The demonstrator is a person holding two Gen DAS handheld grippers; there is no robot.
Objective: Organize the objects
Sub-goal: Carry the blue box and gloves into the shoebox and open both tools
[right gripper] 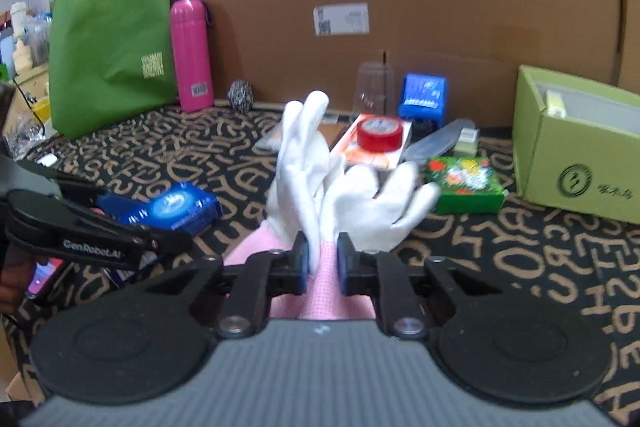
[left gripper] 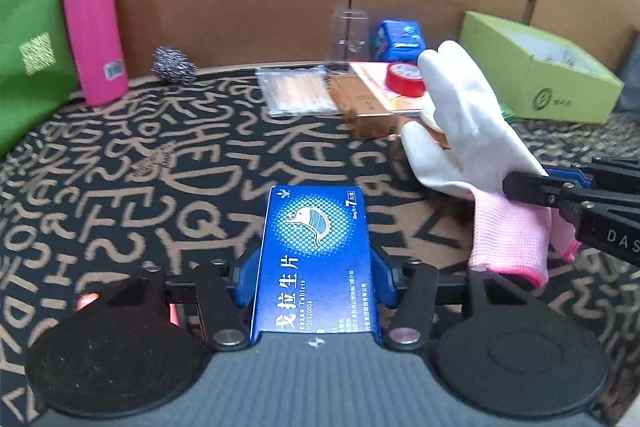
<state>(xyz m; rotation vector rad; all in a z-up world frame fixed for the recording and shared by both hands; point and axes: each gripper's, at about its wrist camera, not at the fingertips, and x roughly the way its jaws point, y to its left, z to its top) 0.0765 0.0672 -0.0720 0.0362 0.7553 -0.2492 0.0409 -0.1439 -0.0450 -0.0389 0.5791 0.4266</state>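
Left gripper (left gripper: 314,277) clamped on flat blue cardboard tablet box (left gripper: 316,251), glossy, "Tablets" printed, held over patterned cloth (left gripper: 160,163). Right gripper (right gripper: 323,261) pinched tight on pink knit cuff of white gloves (right gripper: 320,187), fingers upright. Green bag (right gripper: 112,39) reads "GZI".

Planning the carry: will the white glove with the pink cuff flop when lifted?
Probably floppy: the glove is thin knit fabric, its fingers curling. The right gripper pinches only the bunched cuff, so the fingers may droop or swing. Likely light, and not fragile.
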